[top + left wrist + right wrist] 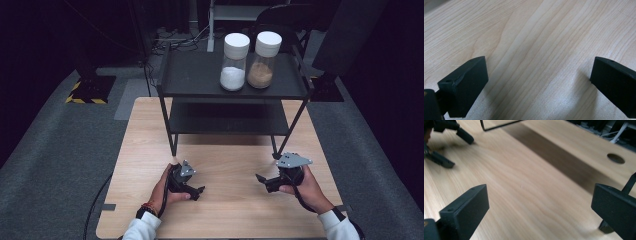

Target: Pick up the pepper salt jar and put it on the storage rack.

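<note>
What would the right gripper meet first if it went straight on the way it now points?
Probably the left gripper, which lies ahead across the bare wooden table. The right gripper tilts downward, though, so it might touch the tabletop first.

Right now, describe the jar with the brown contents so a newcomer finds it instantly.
Start at the black two-tier rack standing at the far side of the wooden table. On its top shelf two clear jars with white lids stand side by side. The brown-filled jar is the right one; its neighbour, the white-filled jar, holds white powder instead.
</note>
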Demonstrator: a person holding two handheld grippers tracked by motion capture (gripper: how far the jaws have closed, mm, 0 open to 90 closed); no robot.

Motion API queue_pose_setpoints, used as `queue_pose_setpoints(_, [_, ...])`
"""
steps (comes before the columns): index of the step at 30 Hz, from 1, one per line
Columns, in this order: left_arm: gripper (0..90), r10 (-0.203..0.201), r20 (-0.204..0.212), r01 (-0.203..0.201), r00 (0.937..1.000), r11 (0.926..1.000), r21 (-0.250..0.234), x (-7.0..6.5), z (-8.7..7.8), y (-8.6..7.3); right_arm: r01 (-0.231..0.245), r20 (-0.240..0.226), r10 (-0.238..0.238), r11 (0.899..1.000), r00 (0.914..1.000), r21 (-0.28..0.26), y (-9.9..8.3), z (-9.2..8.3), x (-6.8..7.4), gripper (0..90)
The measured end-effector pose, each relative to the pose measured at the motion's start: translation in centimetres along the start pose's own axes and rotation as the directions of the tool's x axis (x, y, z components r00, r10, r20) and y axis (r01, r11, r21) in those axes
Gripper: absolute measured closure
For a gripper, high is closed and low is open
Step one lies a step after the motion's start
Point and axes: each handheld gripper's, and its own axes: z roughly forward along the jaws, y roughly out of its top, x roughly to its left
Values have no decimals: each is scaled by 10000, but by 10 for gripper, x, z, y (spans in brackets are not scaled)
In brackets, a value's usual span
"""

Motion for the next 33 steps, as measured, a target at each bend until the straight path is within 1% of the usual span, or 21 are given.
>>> queue_pose_setpoints(4, [14,8,0,-8,10000,10000,-6,0,0,0,-12,-105,16,9991,9999,416,-8,5,1,12])
queue_pose_setpoints(6, [14,3,-2,-3,10000,10000,0,0,0,0,33,-120,-27,9984,9999,561,-10,7,1,12])
queue_pose_setpoints(10, [14,1,-1,-1,10000,10000,0,0,0,0,-40,-149,51,9974,9999,724,-16,10,-1,13])
queue_pose_setpoints(15, [14,2,0,-2,10000,10000,-3,0,0,0,-4,-211,30,9926,9998,1211,-21,17,-2,13])
queue_pose_setpoints(17, [14,5,2,-5,10000,10000,-3,0,0,0,-76,-270,114,9906,9996,1364,-24,20,-4,13])
queue_pose_setpoints(26, [11,51,29,-51,10000,10000,-7,1,0,0,-178,-282,232,9837,9993,1788,-28,25,-8,14])
queue_pose_setpoints(30, [11,57,29,-57,10000,10000,-3,1,0,0,-151,-372,228,9806,9990,1957,-28,28,-8,14])
queue_pose_setpoints(33, [10,49,29,-49,10000,10000,-8,1,0,0,-21,-404,110,9769,9991,2135,-27,30,-7,14])
